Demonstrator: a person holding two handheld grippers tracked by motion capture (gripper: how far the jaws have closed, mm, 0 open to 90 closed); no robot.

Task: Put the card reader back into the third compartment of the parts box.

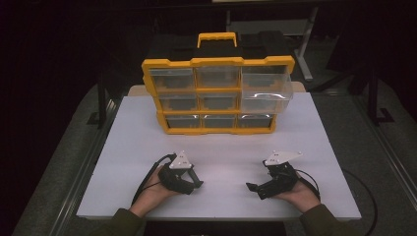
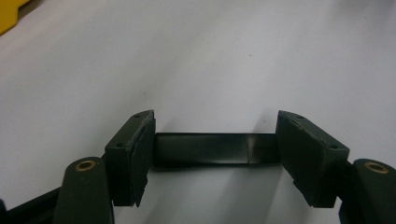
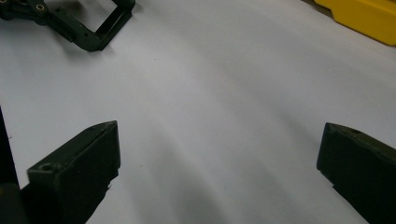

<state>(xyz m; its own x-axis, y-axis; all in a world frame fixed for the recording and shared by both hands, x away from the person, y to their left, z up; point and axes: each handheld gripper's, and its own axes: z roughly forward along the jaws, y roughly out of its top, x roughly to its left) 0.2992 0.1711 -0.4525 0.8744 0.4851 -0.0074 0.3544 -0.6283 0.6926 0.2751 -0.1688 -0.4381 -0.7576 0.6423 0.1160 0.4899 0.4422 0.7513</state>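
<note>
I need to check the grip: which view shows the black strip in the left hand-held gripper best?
The left gripper view: the black strip spans flat between both pads. The right gripper view shows it small, far off. The high view shows the left hand-held gripper, the strip too small to tell.

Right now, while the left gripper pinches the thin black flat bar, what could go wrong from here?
1. The left gripper holds the thin black flat bar only by its two ends, low over the white table. The bar may pivot or slip out when it is lifted.
2. The clear plastic drawer at the upper right of the yellow-framed organizer sticks out. A careless reach could knock it loose.
</note>
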